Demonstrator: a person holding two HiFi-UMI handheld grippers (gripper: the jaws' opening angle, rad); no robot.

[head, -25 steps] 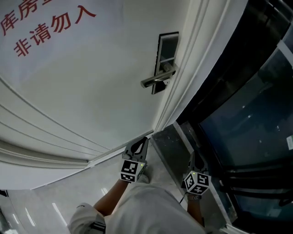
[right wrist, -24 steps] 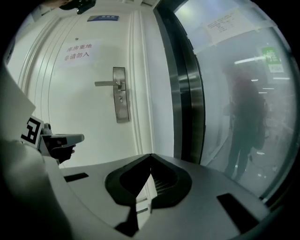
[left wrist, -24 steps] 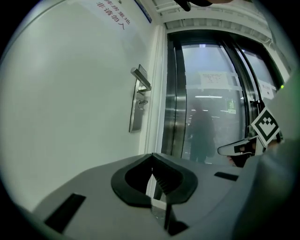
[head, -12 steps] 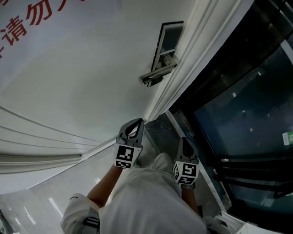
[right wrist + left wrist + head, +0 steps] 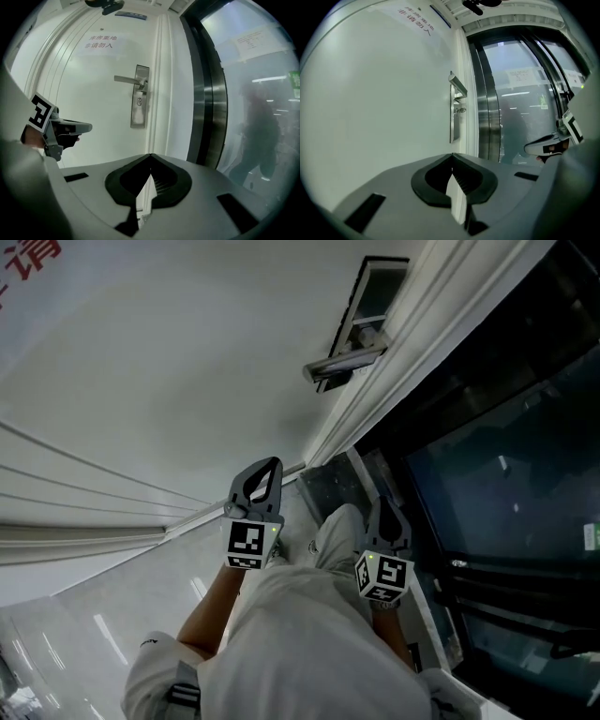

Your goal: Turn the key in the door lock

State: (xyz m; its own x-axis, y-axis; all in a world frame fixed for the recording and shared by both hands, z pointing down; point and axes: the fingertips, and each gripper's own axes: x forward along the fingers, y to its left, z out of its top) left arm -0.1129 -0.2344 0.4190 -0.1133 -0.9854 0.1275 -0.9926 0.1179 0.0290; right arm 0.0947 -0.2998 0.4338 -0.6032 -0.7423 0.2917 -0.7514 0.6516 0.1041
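the person holds both grippers low in front of the body, side by side and apart. in the head view the left gripper (image 5: pixel 266 468) points away from the body, with the left marker cube (image 5: pixel 248 545) at its wrist end. a bare left forearm (image 5: pixel 208 615) runs back from it to a pale sleeve (image 5: pixel 155 676). its jaws meet tip to tip with nothing between them. the right gripper (image 5: pixel 384 512) sits slightly nearer the body, its right marker cube (image 5: pixel 382 577) facing the camera. the arm behind it is mostly hidden by the pale-clothed torso (image 5: pixel 300 643). its jaws are also pressed together and empty.
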